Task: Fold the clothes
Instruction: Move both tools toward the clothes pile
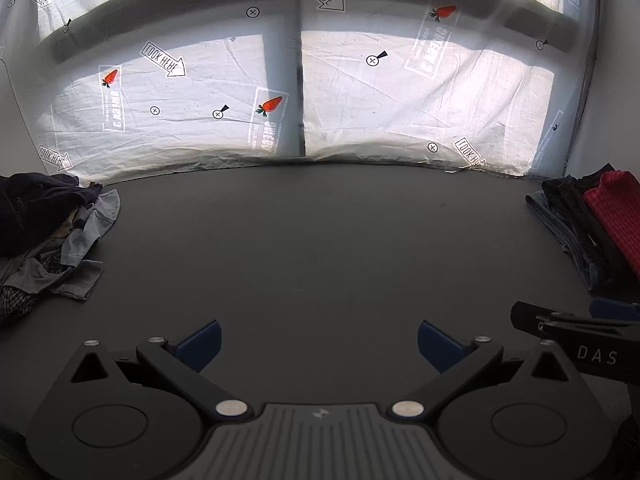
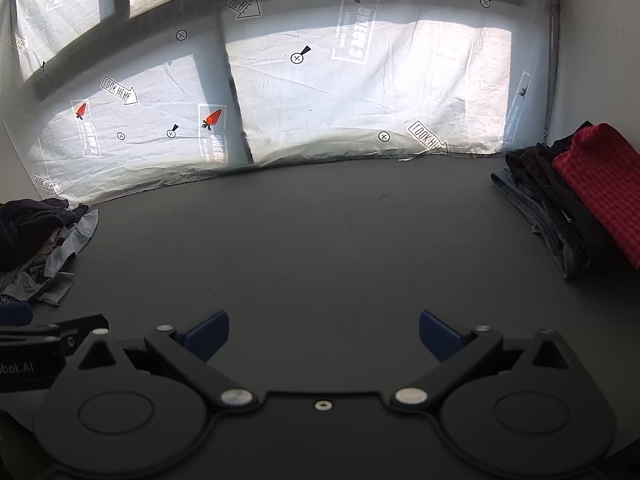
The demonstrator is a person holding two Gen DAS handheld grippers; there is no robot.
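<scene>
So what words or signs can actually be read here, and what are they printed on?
"LOOK HERE", inside arrows: white printed backdrop sheet, several times.
"OMEGA 3"-like word under the red carrot pictures: same sheet, mirrored, uncertain; smaller lines beneath too blurred.
Circled crosses: same sheet.
"DAS": black body of the right gripper, seen from the left wrist.
"bot.AI", start cut off: black body of the left gripper, seen from the right wrist.

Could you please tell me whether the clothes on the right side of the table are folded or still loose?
Folded: the red garment lies flat on a neat stack with aligned edges.
</scene>
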